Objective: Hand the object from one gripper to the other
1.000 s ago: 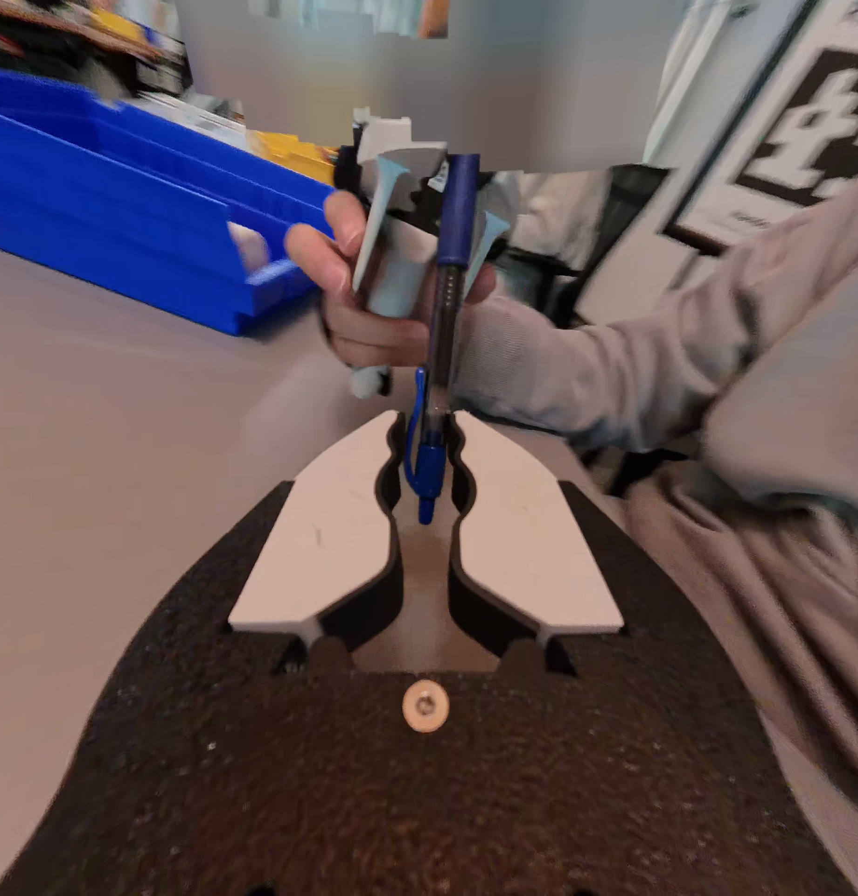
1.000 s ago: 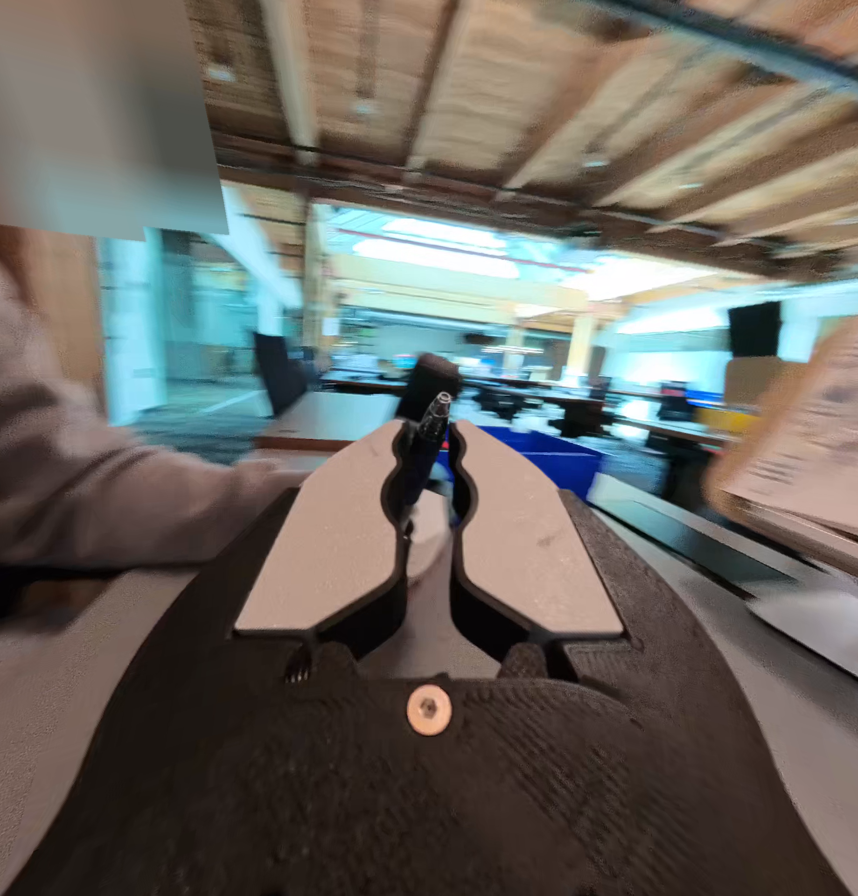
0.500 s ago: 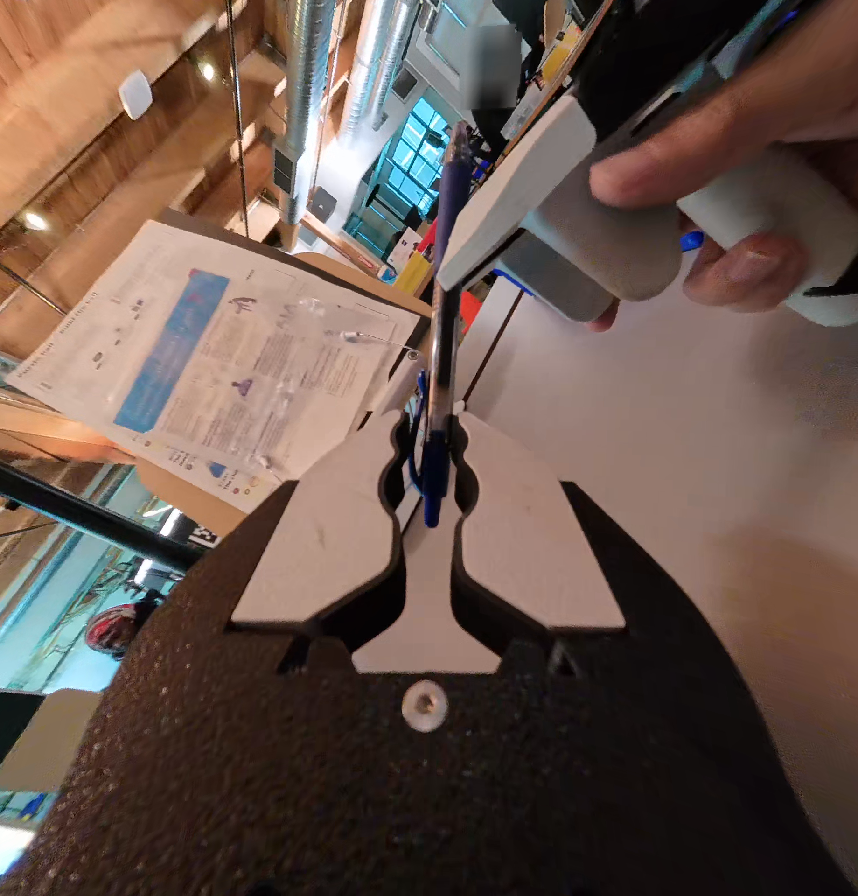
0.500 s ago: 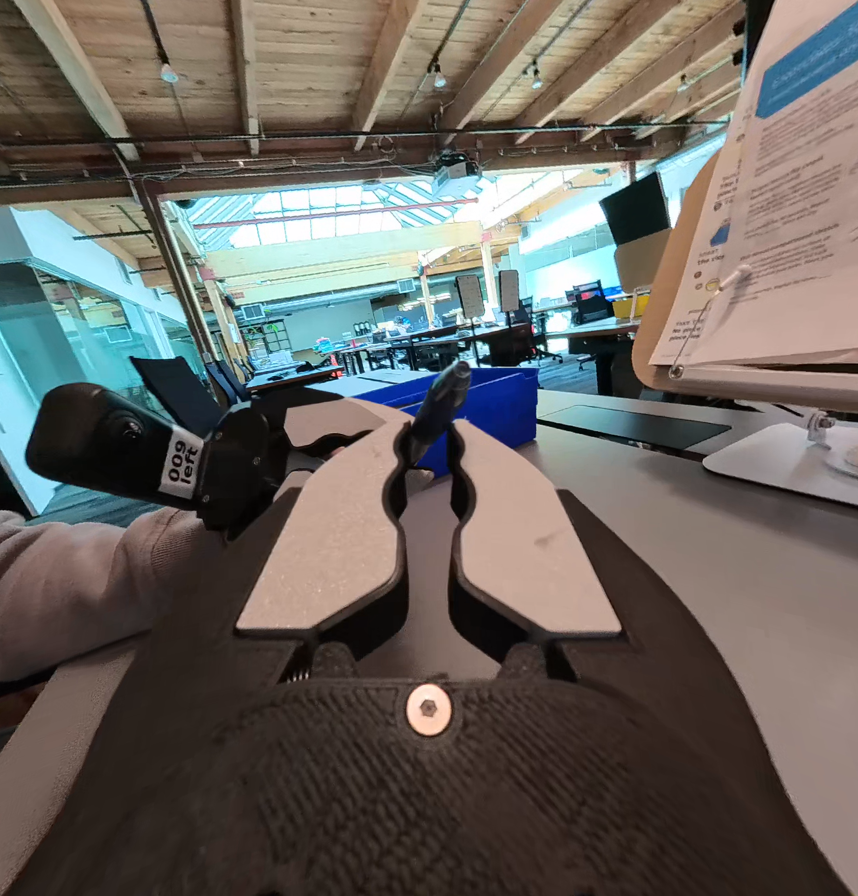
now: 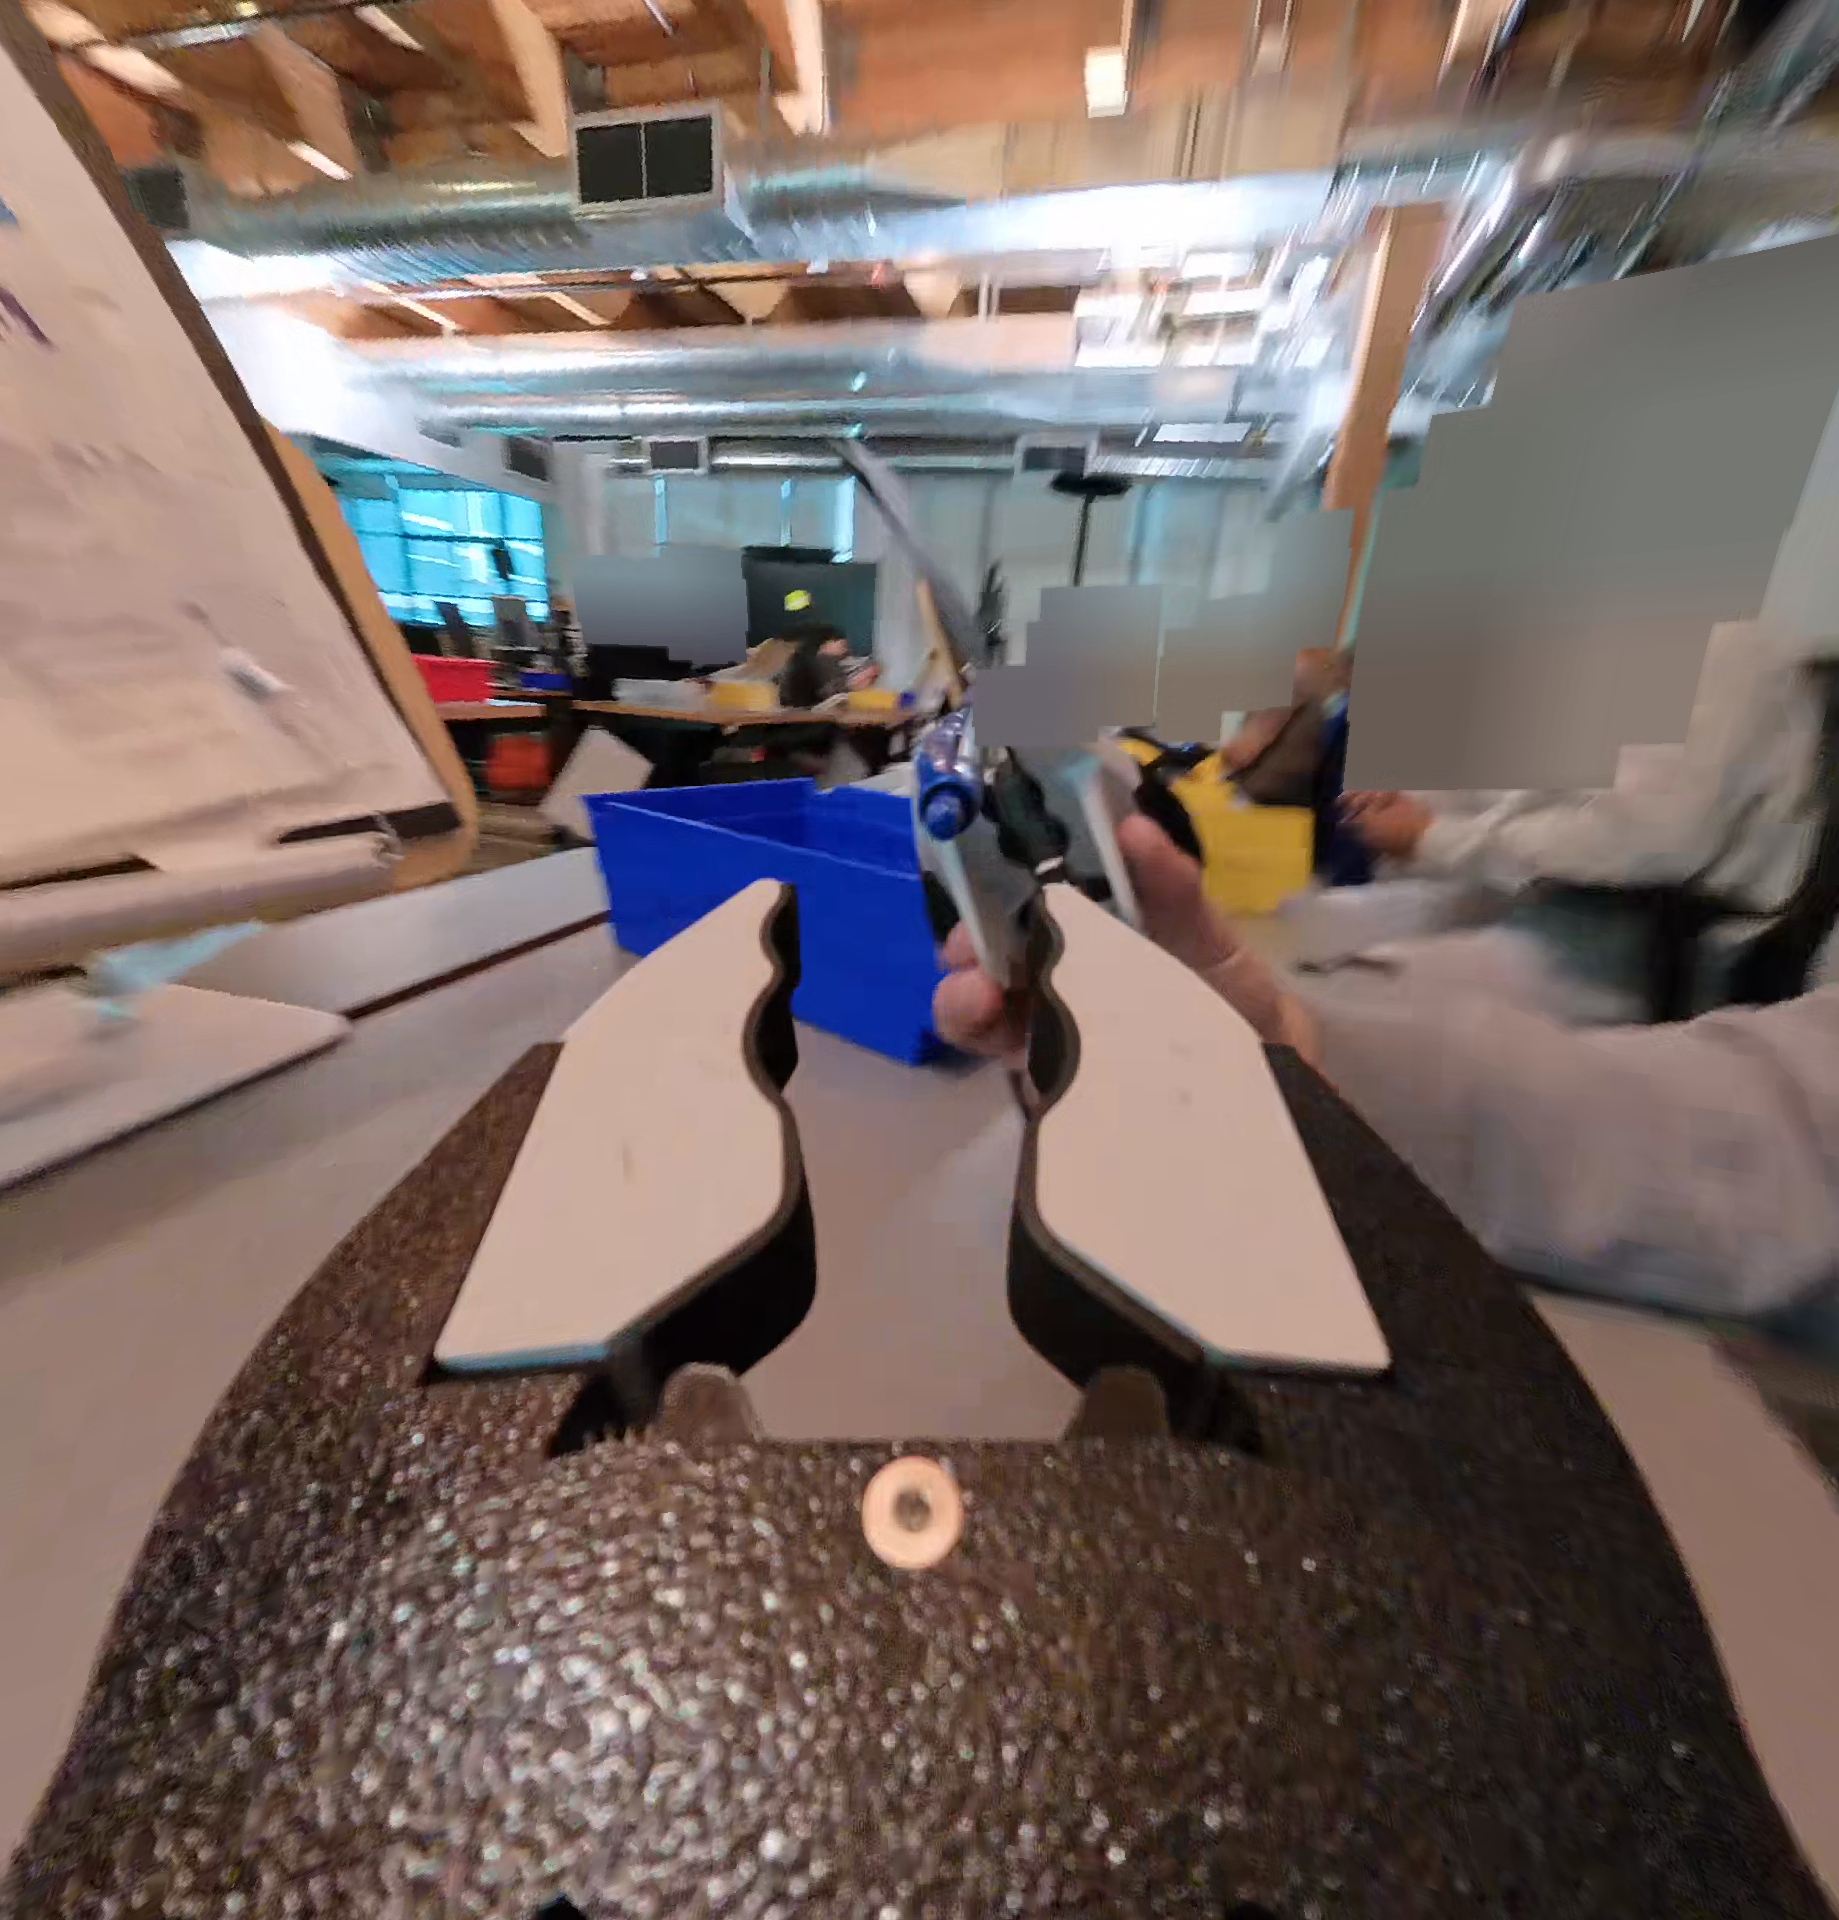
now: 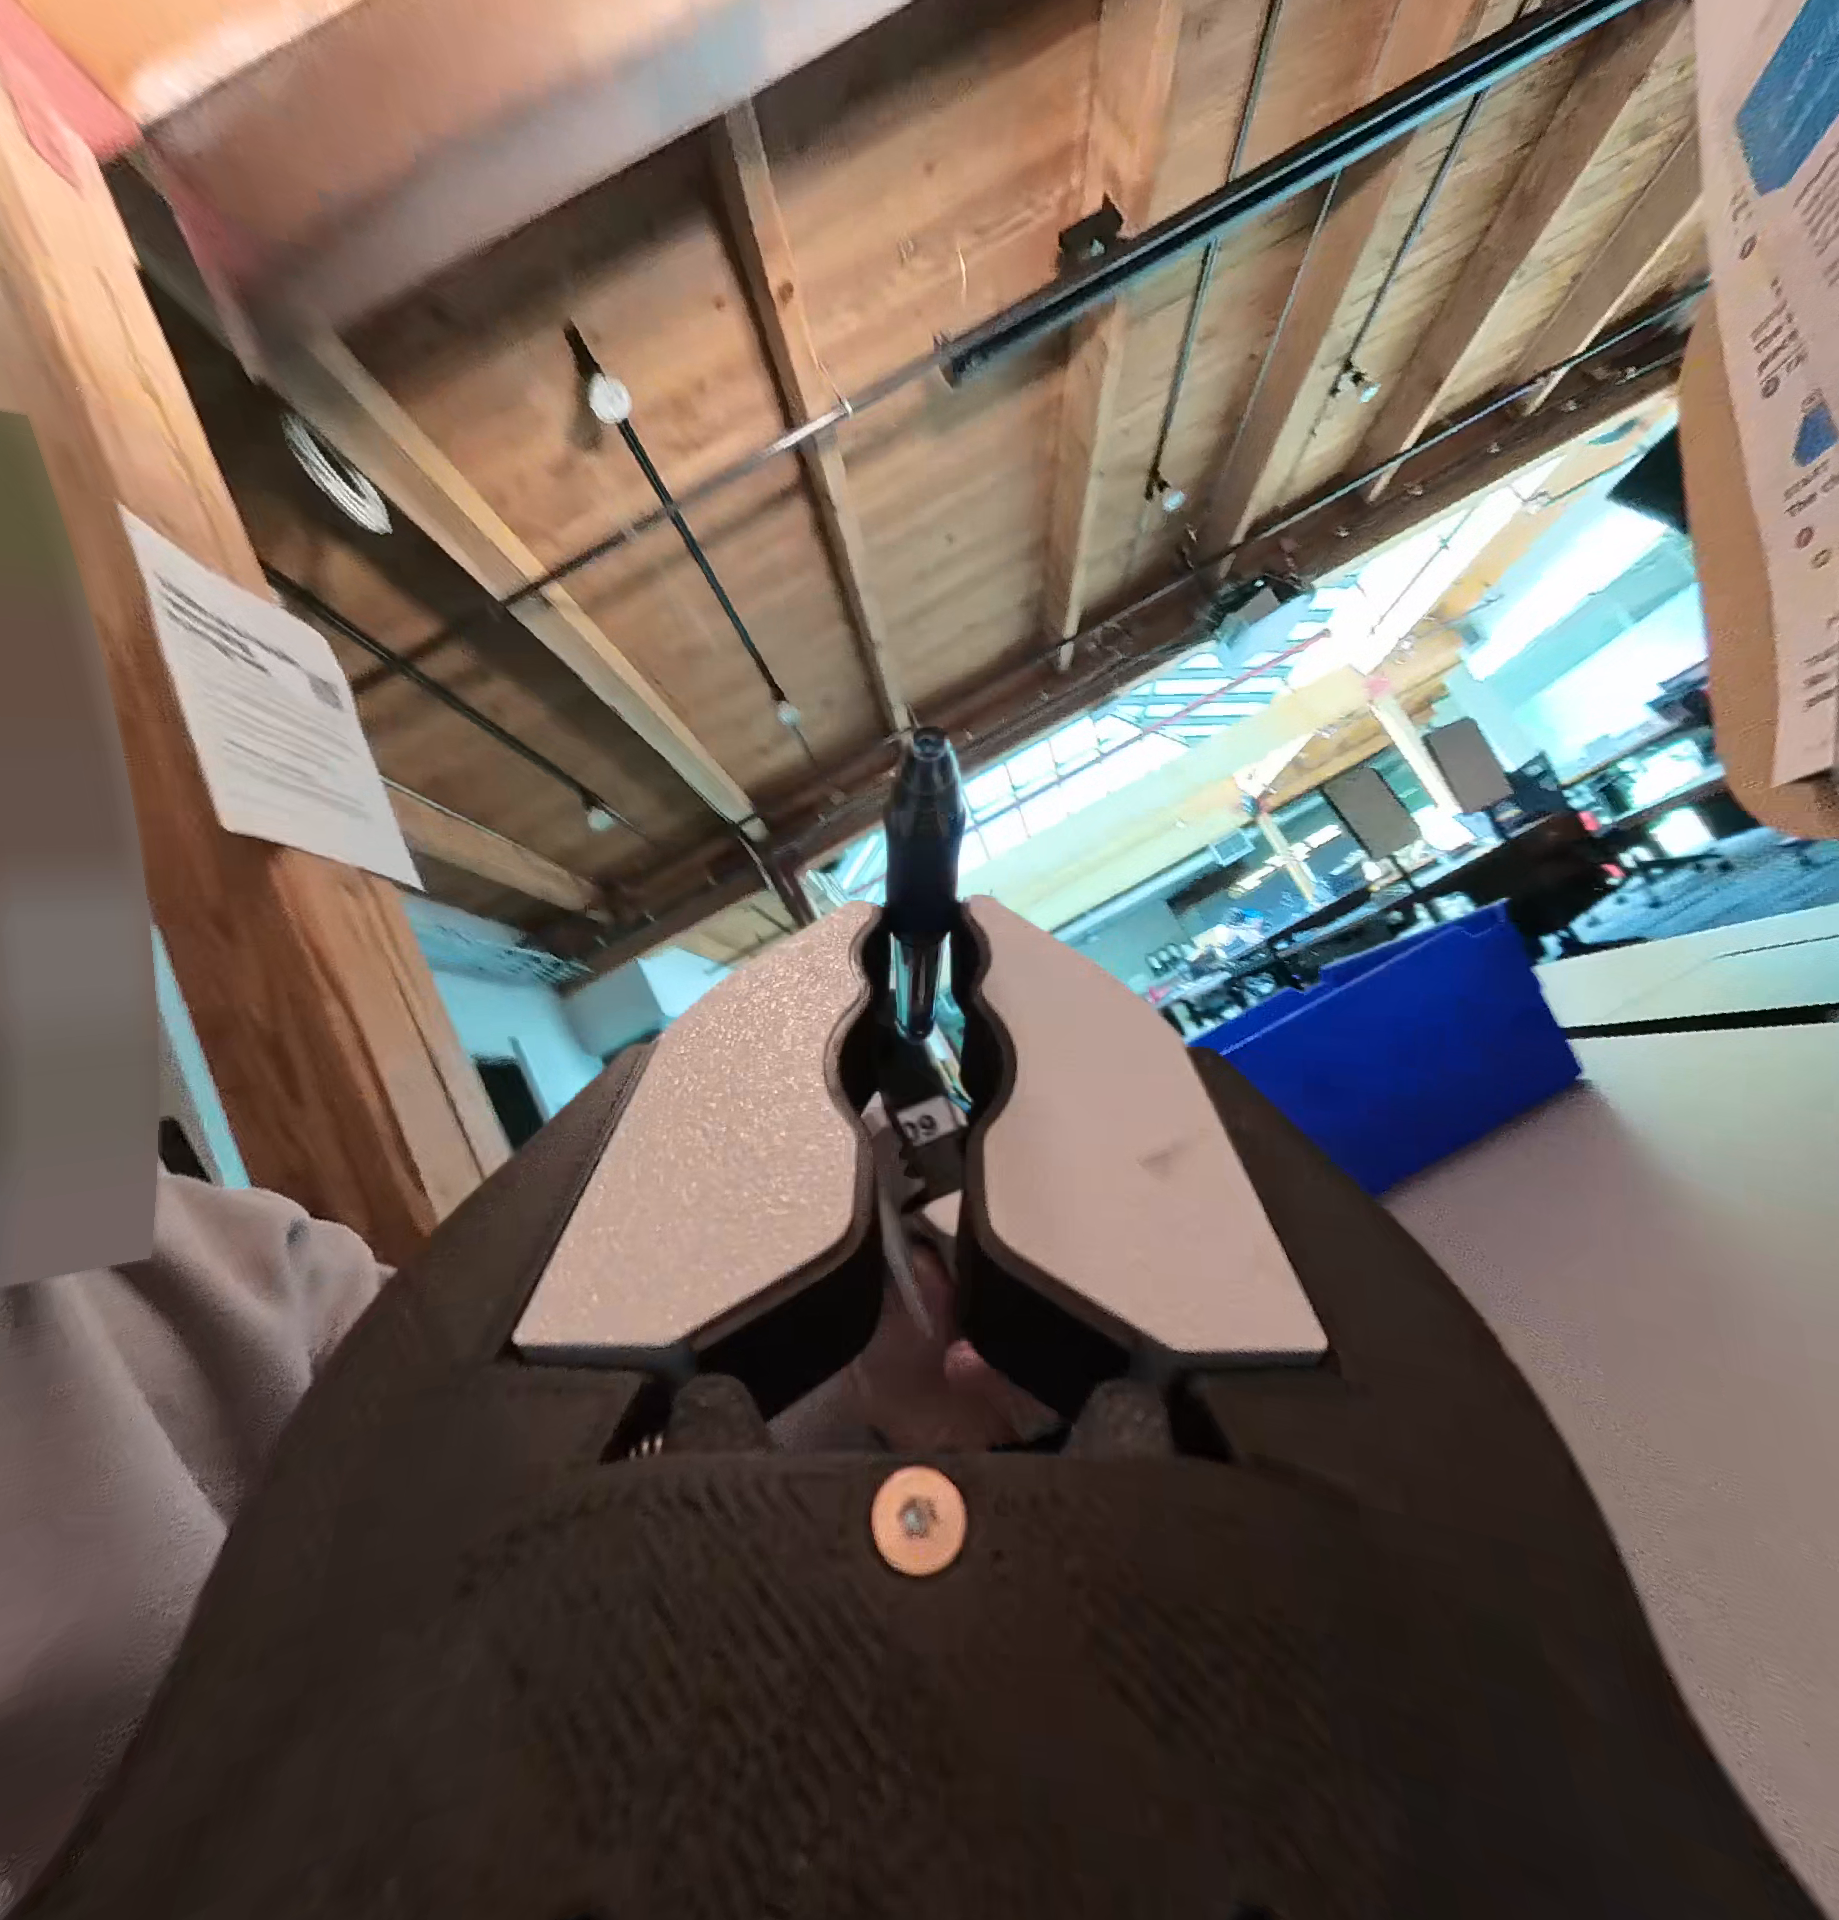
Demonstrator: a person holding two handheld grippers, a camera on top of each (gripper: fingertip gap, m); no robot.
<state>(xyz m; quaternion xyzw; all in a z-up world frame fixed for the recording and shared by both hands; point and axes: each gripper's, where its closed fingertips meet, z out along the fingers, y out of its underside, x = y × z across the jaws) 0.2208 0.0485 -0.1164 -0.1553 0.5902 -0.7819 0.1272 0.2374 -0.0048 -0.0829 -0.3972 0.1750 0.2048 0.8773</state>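
Released since the earlier frame, the pen (image 6: 920,831) sits clamped in the right claw (image 6: 920,914); left claw (image 5: 910,914) gapes empty.

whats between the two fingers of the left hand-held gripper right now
Nothing is gripped: in the left wrist view the left hand-held gripper stands open, with only bare grey tabletop and the blue plastic bin showing through the gap.

open-plan workshop office: timber ceiling (image 6: 894,416), metal ducts (image 5: 790,364), desks (image 5: 686,712).
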